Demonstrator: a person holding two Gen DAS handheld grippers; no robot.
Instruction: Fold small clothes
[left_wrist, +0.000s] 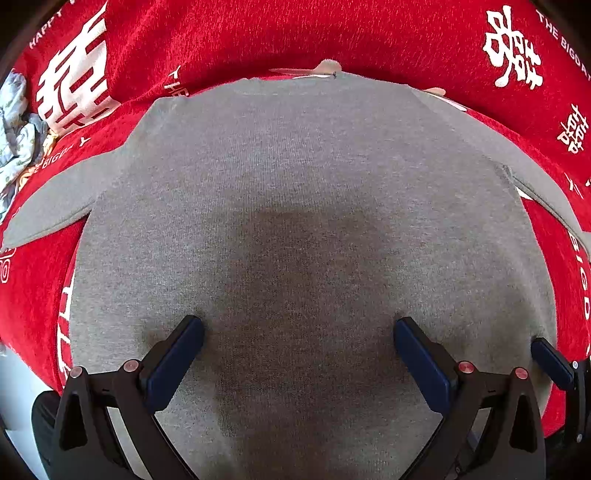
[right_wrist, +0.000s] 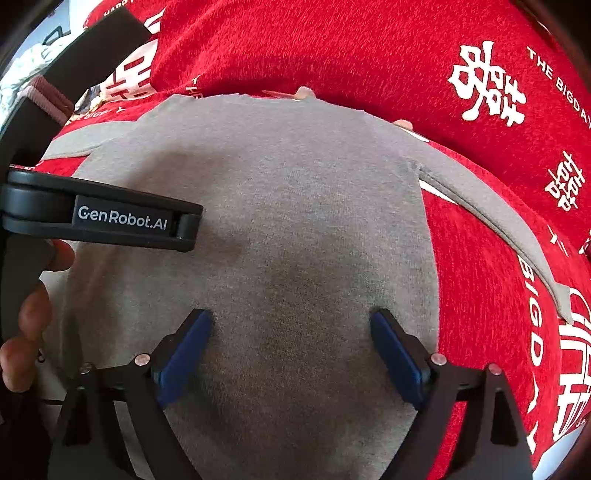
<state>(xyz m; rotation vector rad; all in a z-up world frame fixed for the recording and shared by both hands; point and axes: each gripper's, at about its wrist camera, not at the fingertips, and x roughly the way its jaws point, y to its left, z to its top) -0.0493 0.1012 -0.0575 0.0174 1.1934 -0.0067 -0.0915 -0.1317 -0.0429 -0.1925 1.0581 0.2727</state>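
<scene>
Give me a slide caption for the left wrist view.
Open left gripper poised over a flat grey top on a red blanket.

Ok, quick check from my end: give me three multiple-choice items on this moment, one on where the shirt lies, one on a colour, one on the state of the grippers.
1. The grey shirt lies on:
A. a red cloth with white lettering
B. a bare wooden table
C. a blue plastic tray

2. The pads on the gripper fingers are:
A. yellow
B. blue
C. white

3. The left gripper and right gripper are:
A. both shut on a sleeve
B. one shut, one open
C. both open over the shirt

Answers:
1 A, the red cloth shows all round the shirt.
2 B, blue pads line the fingers.
3 C, each pair of jaws stands wide apart with flat fabric between them.
</scene>
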